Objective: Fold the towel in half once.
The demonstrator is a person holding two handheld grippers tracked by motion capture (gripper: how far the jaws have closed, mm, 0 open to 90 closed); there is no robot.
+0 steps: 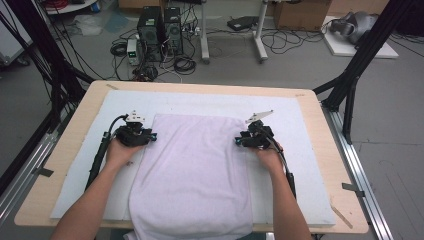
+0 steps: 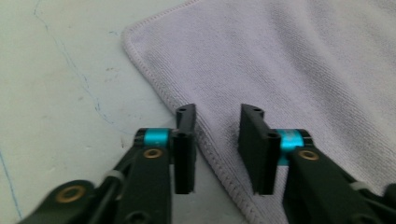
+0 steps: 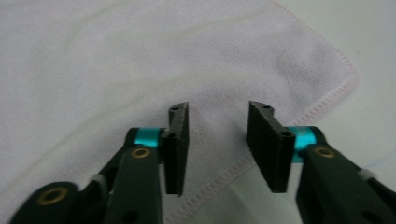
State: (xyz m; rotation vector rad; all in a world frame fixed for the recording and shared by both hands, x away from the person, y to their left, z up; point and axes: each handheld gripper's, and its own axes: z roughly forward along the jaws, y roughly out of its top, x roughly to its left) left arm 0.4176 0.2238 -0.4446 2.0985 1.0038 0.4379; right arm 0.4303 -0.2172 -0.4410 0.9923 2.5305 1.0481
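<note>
A pale lilac towel (image 1: 192,170) lies spread flat on the white mat, its near end hanging over the table's front edge. My left gripper (image 1: 151,136) sits at the towel's left edge near the far corner, jaws open above the hem (image 2: 205,149), nothing between them. My right gripper (image 1: 239,142) rests at the towel's right edge, also open, its jaws straddling the stitched hem (image 3: 219,182). The towel (image 2: 299,60) covers most of the left gripper view, and the towel's far right corner (image 3: 343,70) shows beyond the right gripper (image 3: 218,112).
A white mat (image 1: 305,165) covers the wooden table (image 1: 65,145). Black frame posts (image 1: 360,65) stand at both far sides. Computer towers (image 1: 159,32) and cables lie on the floor behind the table.
</note>
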